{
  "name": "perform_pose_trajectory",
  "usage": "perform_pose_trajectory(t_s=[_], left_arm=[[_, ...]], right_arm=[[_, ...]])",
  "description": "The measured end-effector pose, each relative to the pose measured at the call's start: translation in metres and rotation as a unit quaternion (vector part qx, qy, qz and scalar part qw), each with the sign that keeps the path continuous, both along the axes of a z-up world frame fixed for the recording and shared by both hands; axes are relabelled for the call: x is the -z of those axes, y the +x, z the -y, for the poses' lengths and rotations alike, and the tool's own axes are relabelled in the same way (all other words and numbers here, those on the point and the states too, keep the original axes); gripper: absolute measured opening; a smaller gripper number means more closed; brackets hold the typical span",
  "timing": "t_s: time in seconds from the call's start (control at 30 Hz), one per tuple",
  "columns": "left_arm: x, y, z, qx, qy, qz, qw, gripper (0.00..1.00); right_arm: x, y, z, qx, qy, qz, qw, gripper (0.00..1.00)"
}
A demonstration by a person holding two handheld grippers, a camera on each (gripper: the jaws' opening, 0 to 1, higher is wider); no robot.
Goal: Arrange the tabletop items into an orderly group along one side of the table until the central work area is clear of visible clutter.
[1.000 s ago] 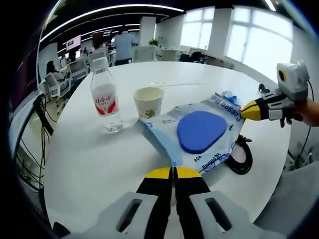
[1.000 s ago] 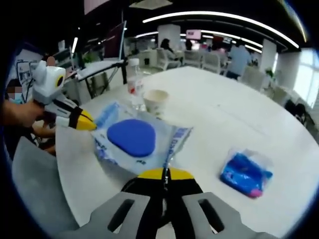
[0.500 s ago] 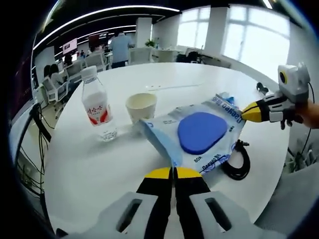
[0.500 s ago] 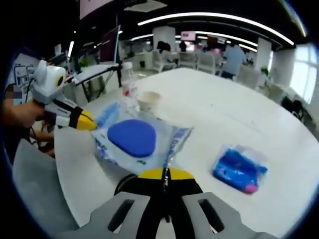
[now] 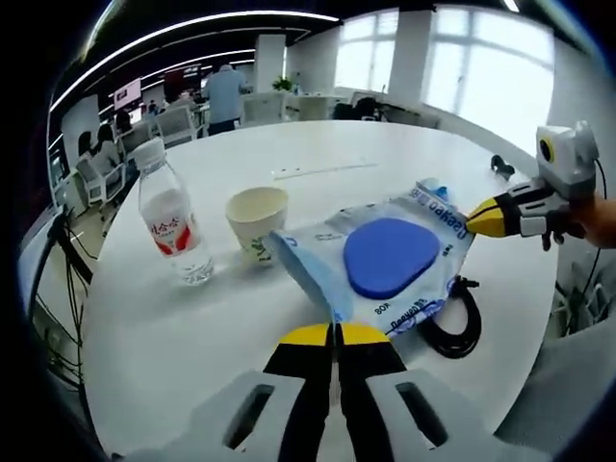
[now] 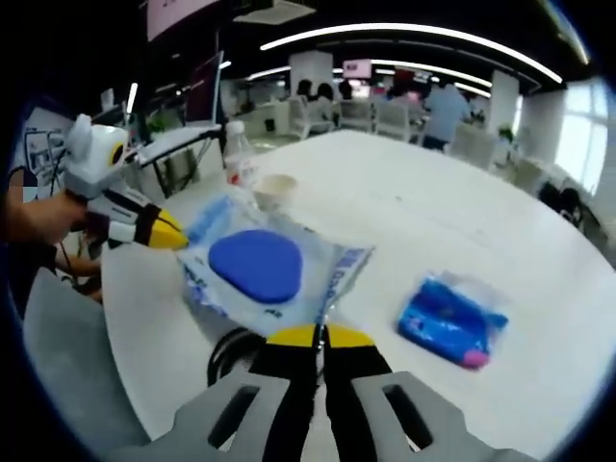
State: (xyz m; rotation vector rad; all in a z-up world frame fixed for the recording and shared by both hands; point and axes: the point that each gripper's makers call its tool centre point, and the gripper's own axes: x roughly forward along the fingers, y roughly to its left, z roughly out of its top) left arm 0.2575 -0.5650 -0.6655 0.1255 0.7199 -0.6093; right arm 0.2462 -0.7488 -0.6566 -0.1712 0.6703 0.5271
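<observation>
A clear plastic bag point(image 5: 423, 241) with blue print and a blue oval pad point(image 5: 387, 253) inside hangs stretched between both grippers, just above the white round table point(image 5: 327, 144). My left gripper point(image 5: 337, 333) is shut on the bag's near corner. My right gripper point(image 5: 478, 218) enters from the right, shut on the opposite corner. In the right gripper view, the right gripper point(image 6: 320, 335) pinches the bag point(image 6: 332, 274) around the pad point(image 6: 255, 265), and the left gripper point(image 6: 169, 235) holds its far side.
A water bottle point(image 5: 171, 223) with a red label and a paper cup point(image 5: 256, 221) stand left of the bag. A coiled black cable point(image 5: 450, 325) lies under the bag's edge. A small blue packet point(image 6: 448, 322) lies apart on the table point(image 6: 462, 212). Office chairs and people are behind.
Both grippers have carried the bag sideways together. The bottle and cup have slid left in the left gripper view. More of the black cable shows beneath the bag.
</observation>
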Motion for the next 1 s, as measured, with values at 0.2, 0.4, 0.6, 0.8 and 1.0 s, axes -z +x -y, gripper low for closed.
perform_pose_trajectory(t_s=[0.2, 0.4, 0.6, 0.8, 1.0], left_arm=[[0.001, 0.004, 0.006, 0.004, 0.001, 0.001, 1.0, 0.0], [0.0, 0.006, 0.012, 0.007, 0.002, 0.002, 1.0, 0.0], [0.001, 0.011, 0.016, 0.011, 0.004, 0.002, 0.9999, 0.0], [0.004, 0.015, 0.021, 0.015, 0.006, 0.002, 0.9999, 0.0], [0.007, 0.022, 0.027, 0.02, 0.006, 0.001, 0.9998, 0.0]], right_arm=[[0.001, 0.001, 0.006, 0.002, 0.0, 0.001, 1.0, 0.0], [0.001, 0.003, 0.011, 0.005, 0.001, 0.002, 1.0, 0.0], [0.003, 0.006, 0.015, 0.008, 0.003, 0.002, 1.0, 0.0], [0.007, 0.008, 0.02, 0.008, 0.002, 0.001, 1.0, 0.0], [0.011, 0.012, 0.026, 0.01, 0.002, -0.001, 1.0, 0.0]])
